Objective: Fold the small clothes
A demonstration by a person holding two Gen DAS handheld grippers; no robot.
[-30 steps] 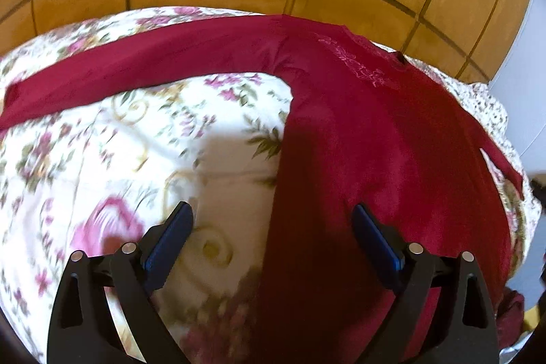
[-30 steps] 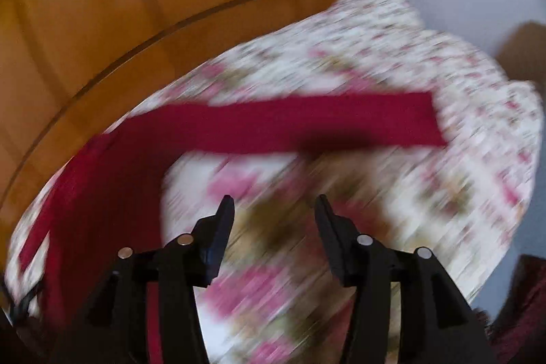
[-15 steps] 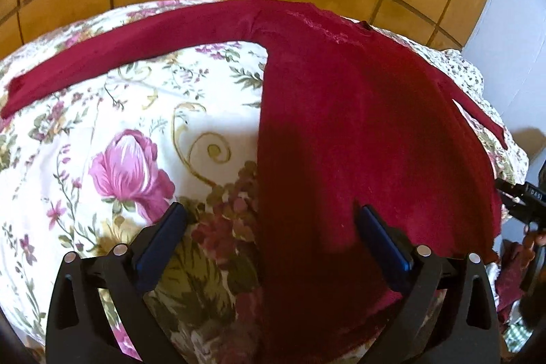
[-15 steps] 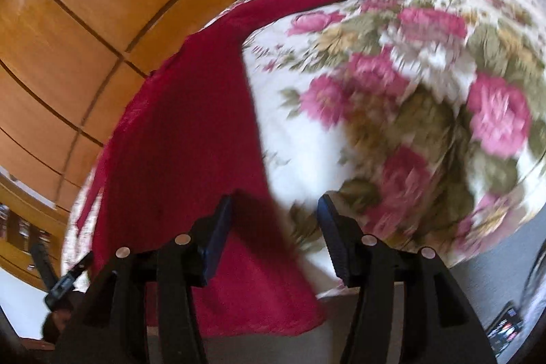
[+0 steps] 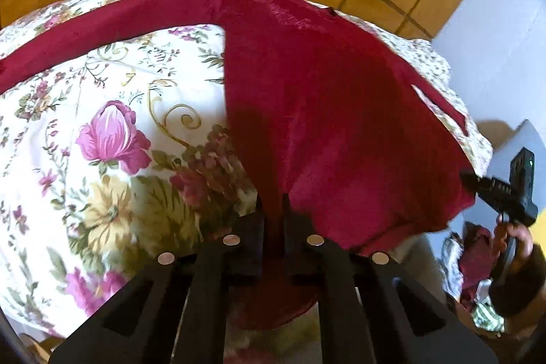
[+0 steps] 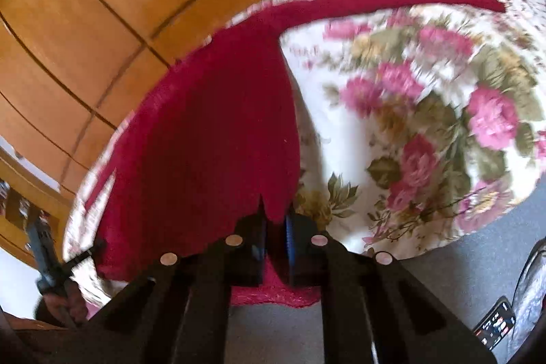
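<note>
Both grippers just closed on the near hem of the red top [image 5: 334,111]: left gripper [image 5: 273,205] clamps one corner, right gripper [image 6: 275,214] the other. Top lies flat on the floral bedspread [image 5: 112,132].

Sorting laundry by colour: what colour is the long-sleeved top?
Dark red top, plain; clearest in the left wrist view.

Left hand-held gripper [image 5: 273,202] just clamped shut on cloth, right hand-held gripper [image 6: 275,210] likewise
</note>
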